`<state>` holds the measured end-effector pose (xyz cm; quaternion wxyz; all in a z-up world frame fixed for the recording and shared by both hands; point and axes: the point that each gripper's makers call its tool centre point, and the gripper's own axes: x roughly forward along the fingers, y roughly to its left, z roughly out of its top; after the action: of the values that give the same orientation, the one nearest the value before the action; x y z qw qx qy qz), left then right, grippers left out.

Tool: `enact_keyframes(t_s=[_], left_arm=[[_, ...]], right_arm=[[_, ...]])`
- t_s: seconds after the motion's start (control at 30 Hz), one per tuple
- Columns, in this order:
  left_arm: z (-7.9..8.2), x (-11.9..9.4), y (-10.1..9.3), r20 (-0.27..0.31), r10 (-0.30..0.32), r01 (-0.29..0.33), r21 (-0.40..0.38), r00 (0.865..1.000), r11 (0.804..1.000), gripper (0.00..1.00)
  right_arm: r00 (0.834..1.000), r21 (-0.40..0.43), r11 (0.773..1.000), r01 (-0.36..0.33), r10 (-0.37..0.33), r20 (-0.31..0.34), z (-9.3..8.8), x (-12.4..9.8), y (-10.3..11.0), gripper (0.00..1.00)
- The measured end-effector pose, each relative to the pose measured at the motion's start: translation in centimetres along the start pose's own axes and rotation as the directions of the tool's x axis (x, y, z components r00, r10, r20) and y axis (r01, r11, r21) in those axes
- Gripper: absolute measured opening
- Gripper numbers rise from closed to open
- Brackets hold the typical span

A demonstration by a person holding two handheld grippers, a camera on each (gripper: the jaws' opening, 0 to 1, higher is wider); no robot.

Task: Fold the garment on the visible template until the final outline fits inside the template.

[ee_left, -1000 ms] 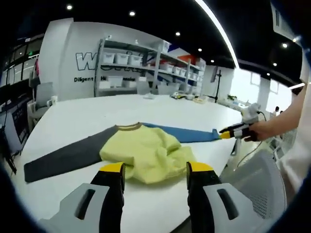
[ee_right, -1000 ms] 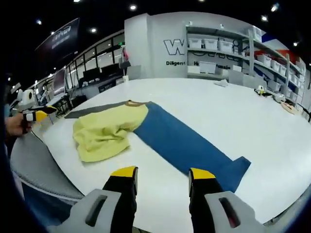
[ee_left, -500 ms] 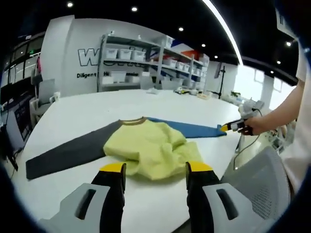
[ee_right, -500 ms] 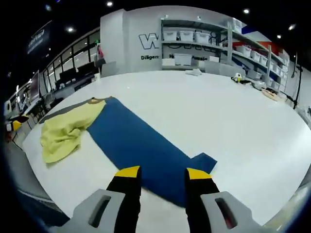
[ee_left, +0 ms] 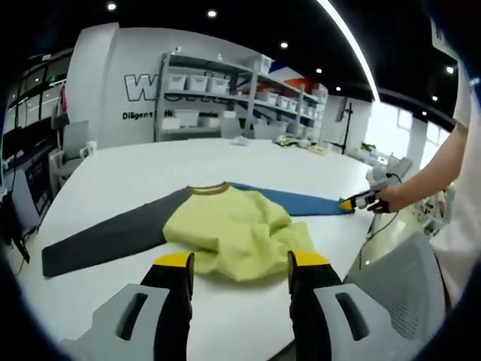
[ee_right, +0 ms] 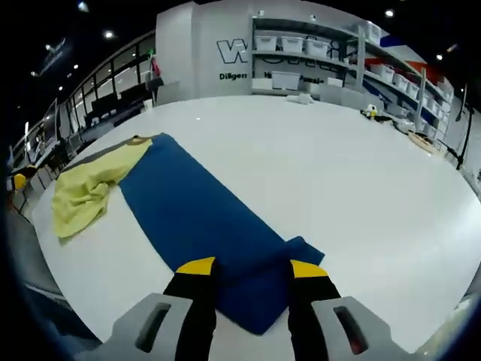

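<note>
The garment lies on the white table (ee_left: 150,165): a crumpled yellow body (ee_left: 233,229), a dark grey sleeve (ee_left: 105,237) stretched left and a blue sleeve (ee_left: 301,201) stretched right. My left gripper (ee_left: 240,263) is open, its jaws just short of the yellow body's near edge. In the right gripper view the blue sleeve (ee_right: 203,218) runs away from me to the yellow body (ee_right: 86,195). My right gripper (ee_right: 244,267) is open, its jaws on either side of the sleeve's cuff end. In the left gripper view the right gripper (ee_left: 359,201) is at the sleeve's tip, held by a person's hand.
A grey chair back (ee_left: 391,278) stands at the table's near right edge, below the person's arm (ee_left: 428,180). Shelves with white bins (ee_left: 218,90) line the far wall. Small items (ee_right: 301,98) lie at the table's far side. The table edge curves close in front of both grippers.
My right gripper has come in low over the blue sleeve, and the cuff end now lies between its jaws. The left gripper has hardly moved.
</note>
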<state>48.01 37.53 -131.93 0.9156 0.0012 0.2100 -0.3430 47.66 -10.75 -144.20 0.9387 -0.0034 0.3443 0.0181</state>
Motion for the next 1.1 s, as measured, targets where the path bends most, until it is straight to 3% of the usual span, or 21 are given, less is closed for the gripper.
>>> enact_keyframes(t_s=[0.4, 0.6, 0.87, 1.1], left_arm=[[0.4, 0.5, -0.3, 0.009, -0.004, 0.004, -0.018, 1.000, 1.000, 0.46], [0.8, 0.6, -0.2, 0.020, -0.001, 0.002, -0.021, 1.000, 1.000, 0.46], [0.5, 0.5, -0.4, 0.007, 0.006, -0.006, -0.011, 1.000, 1.000, 0.46], [0.5, 0.4, -0.3, -0.003, 0.015, -0.015, -0.008, 1.000, 1.000, 0.45]], right_arm=[[0.998, -0.041, 0.999, 0.020, -0.022, -0.057, -1.5, -1.7, 0.0, 0.32], [0.999, -0.086, 0.996, 0.004, -0.008, -0.044, 0.4, -0.8, 0.5, 0.30], [0.993, -0.159, 0.981, -0.115, 0.116, -0.004, 5.2, 3.0, 6.6, 0.30], [0.970, -0.221, 0.948, -0.229, 0.241, 0.025, 10.1, 6.8, 12.8, 0.29]])
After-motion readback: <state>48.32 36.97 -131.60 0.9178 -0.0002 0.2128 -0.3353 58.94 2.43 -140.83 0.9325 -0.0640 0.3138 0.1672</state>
